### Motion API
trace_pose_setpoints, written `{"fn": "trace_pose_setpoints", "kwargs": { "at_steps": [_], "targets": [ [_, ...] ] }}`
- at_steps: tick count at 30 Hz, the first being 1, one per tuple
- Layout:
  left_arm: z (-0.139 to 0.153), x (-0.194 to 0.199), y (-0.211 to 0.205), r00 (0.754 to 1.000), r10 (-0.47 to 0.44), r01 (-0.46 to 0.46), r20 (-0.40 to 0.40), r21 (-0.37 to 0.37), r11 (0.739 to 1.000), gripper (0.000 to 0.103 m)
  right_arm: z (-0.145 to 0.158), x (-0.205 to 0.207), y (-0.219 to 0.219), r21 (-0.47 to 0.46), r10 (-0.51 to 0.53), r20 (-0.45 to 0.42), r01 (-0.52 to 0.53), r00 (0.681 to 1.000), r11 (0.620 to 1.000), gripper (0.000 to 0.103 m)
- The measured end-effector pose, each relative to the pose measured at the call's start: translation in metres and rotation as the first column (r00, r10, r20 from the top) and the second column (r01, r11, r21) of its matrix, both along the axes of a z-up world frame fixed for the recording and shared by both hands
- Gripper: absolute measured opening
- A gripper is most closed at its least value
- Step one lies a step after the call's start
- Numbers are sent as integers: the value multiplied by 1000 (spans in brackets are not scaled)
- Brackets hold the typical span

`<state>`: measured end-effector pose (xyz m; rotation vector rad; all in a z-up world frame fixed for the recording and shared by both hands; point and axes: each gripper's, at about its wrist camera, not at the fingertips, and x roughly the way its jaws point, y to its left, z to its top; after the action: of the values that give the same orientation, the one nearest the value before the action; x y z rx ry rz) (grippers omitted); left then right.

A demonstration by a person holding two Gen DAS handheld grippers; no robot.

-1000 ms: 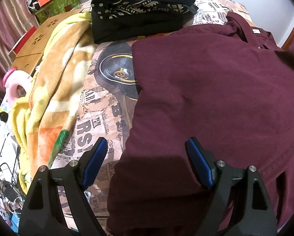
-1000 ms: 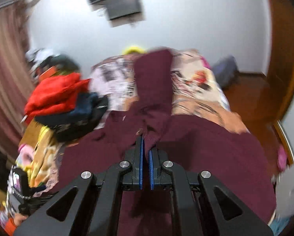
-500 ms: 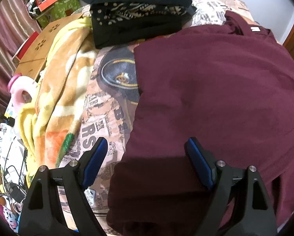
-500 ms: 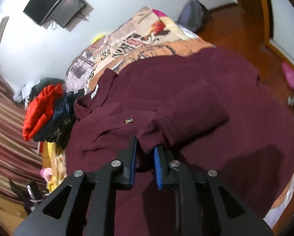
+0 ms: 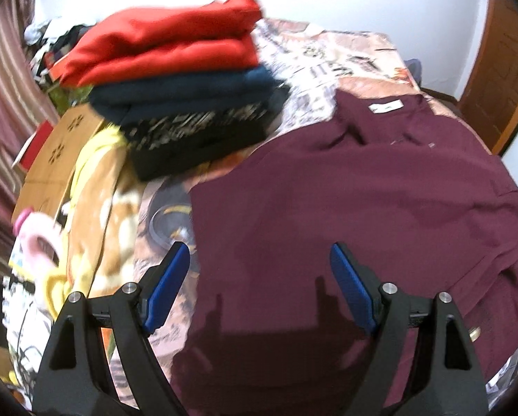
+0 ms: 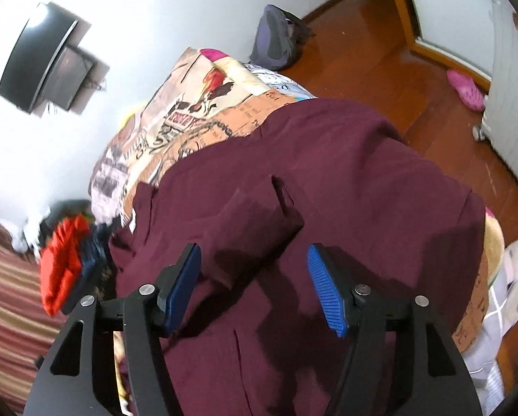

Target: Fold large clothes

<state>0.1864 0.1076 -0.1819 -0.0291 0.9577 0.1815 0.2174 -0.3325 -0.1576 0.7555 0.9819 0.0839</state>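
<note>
Released since a moment ago, the maroon shirt (image 6: 328, 180) lies flat on the bed (image 6: 196, 118), its folded sleeve (image 6: 259, 222) just ahead of the spread, empty right hand-held gripper (image 6: 255, 289); the left hand-held gripper (image 5: 259, 287) hovers spread above the shirt's edge.

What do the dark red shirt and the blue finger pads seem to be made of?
The maroon shirt looks like soft matte knit, probably cotton: it drapes and creases without shine. The blue pads look like ridged rubber or plastic, judging by their fine ribbing; which one is unclear.

The left gripper (image 5: 260, 277) is hanging with jaws spread wide over the maroon shirt (image 5: 345, 201), which is lying flat on the printed bedspread (image 5: 314, 66). A stack of folded clothes (image 5: 186, 86) is sitting at ten o'clock.
</note>
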Motion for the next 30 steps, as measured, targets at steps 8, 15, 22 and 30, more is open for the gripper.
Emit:
{"fn": "trace_pose_setpoints", "kwargs": {
  "at_steps": [8,15,22,30],
  "targets": [
    [0,20,-40,995,-96,96,-1,-21,995,83,-14,30,22,0,16,-31,-16,999,1000,63],
    [-8,29,-71,984,-177,176,-22,-35,984,83,-24,43,26,-98,48,-46,-52,998,994,48],
    [-14,35,-94,974,-225,223,-37,-55,973,83,-9,36,16,-140,69,30,-65,997,988,10],
    [-13,34,-110,964,-264,260,-35,-98,961,83,8,20,14,-255,92,87,-67,992,965,9]
  ]
}}
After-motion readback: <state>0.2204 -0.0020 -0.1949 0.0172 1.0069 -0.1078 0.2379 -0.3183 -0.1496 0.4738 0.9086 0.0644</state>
